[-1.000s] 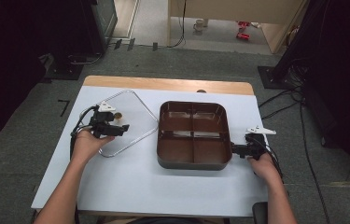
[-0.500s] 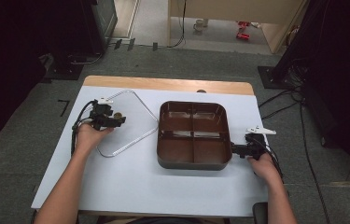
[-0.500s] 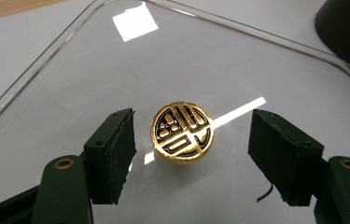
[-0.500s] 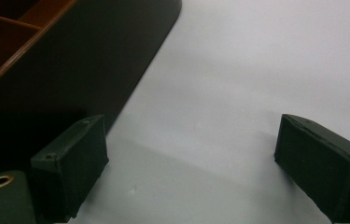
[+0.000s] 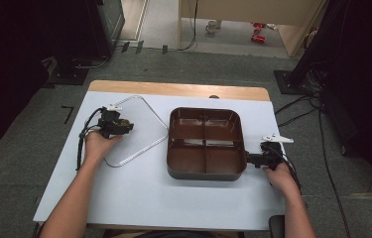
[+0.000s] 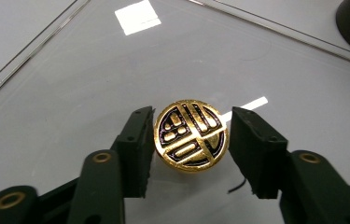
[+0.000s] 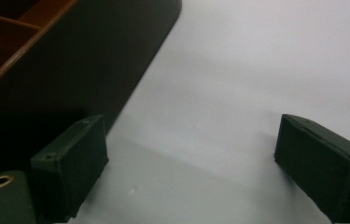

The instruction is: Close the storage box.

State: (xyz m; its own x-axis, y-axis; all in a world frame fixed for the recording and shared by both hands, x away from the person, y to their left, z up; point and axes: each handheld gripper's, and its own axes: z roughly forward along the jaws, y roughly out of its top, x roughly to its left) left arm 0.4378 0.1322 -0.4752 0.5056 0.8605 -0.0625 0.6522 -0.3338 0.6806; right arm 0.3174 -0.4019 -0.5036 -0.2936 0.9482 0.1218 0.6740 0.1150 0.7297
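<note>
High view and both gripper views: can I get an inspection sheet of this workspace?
Surface: white table.
Job's things: clear lid lies flat, left of the empty brown four-compartment tray.
Clutter: nothing seen.
Grippers: left gripper has just been closing, pads at the lid's gold knob; right gripper open beside the tray.
Cables: black cable trails from the left gripper.
Surroundings: grey floor, dark equipment.
</note>
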